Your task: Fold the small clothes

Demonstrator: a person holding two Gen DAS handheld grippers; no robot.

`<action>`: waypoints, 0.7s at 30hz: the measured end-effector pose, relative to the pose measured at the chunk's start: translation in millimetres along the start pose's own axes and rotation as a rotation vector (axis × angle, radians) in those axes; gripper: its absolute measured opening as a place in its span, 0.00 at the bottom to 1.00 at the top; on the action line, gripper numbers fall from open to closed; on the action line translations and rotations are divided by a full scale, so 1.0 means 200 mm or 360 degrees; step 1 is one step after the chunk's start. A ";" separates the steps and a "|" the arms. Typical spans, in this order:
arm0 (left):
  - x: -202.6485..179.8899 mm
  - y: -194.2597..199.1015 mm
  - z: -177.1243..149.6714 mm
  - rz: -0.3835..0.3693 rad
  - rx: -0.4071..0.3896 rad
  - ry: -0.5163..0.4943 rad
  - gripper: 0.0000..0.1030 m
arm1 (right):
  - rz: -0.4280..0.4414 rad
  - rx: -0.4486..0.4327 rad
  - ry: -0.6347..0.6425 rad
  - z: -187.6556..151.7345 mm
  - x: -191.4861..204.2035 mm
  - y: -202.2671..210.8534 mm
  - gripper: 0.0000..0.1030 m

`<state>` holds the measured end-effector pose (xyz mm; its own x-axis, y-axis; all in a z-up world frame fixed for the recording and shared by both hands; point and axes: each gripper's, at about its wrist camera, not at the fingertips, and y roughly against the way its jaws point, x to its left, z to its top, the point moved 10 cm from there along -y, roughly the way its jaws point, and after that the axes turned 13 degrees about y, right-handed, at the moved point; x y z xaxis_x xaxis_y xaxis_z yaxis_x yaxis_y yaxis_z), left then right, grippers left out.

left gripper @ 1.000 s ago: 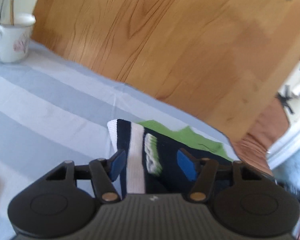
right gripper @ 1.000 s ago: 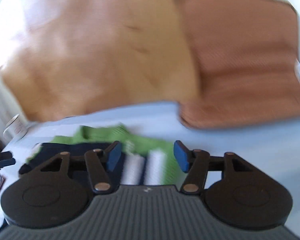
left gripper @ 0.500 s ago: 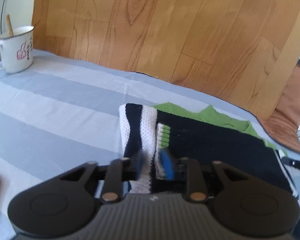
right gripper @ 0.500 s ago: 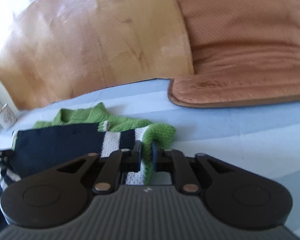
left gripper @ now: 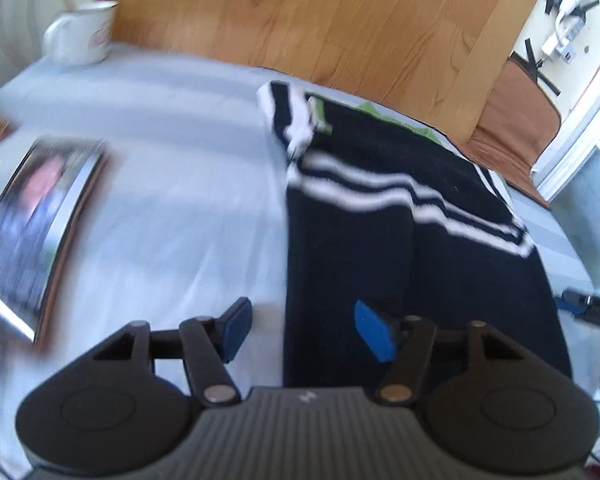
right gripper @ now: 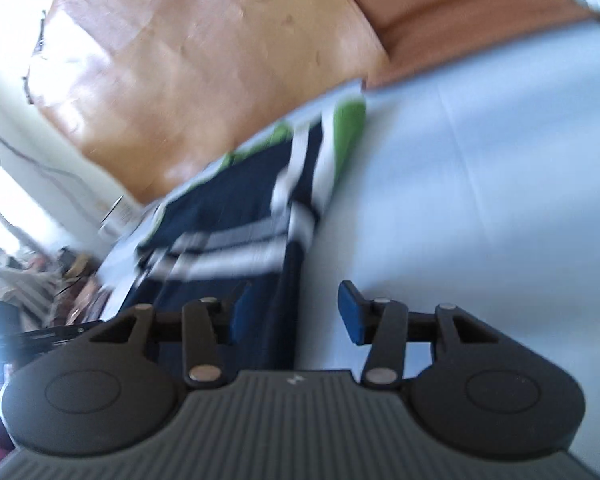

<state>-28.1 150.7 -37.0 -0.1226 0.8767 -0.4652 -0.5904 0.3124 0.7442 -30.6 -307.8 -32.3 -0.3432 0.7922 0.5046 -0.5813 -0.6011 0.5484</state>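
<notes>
far left in the left wrist view there's a framed picture (left gripper: pixel 40 216) lying flat on the striped blue cloth (left gripper: pixel 172 184), pretty blurred so can't read what's on it. behind it at the back edge sits a white enamel mug (left gripper: pixel 82 34) with a stick-like thing poking out of it, could be a spoon handle, too smeared to tell. moving right, the navy sweater (left gripper: pixel 412 248) with white stripes lies flat on the cloth, sleeve cuff folded over near the top with a bit of green peeking out behind. the left gripper (left gripper: pixel 302 330) hovers over the sweater's near left edge, jaws wide apart, nothing between them. at the far right edge you can just see the other tool and a bit of hand.

right wrist view: same sweater (right gripper: pixel 228 216), quite motion blurred, the right gripper (right gripper: pixel 294 314) over its right edge, jaws spread apart too, holding nothing. wooden floor (right gripper: pixel 204 60) beyond the table, brown cushion (right gripper: pixel 440 20) top right.
</notes>
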 end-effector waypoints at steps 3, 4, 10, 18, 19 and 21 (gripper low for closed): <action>0.05 0.15 -0.13 -0.0023 0.0001 0.0062 0.58 | 0.0073 -0.0025 -0.0033 -0.16 0.09 0.13 0.49; 0.06 0.19 -0.17 -0.0037 -0.0006 0.0072 0.58 | 0.0093 -0.0031 -0.0029 -0.20 0.12 0.17 0.49; 0.11 0.37 -0.38 -0.0043 -0.0027 0.0108 0.61 | 0.0145 -0.0014 -0.0015 -0.42 0.24 0.35 0.49; 0.13 0.42 -0.52 -0.0100 -0.0025 0.0141 0.71 | 0.0160 0.0062 0.0037 -0.64 0.29 0.37 0.49; 0.12 0.41 -0.54 -0.0105 -0.0016 0.0129 0.71 | 0.0151 0.0075 0.0050 -0.66 0.29 0.35 0.50; 0.10 0.40 -0.56 -0.0100 -0.0028 0.0095 0.73 | 0.0116 0.0089 0.0087 -0.67 0.28 0.29 0.53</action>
<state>-168.2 152.0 -40.3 -0.1319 0.8319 -0.5391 -0.6125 0.3592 0.7042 -183.1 -285.3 -62.1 -0.4241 0.7496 0.5082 -0.5117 -0.6613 0.5485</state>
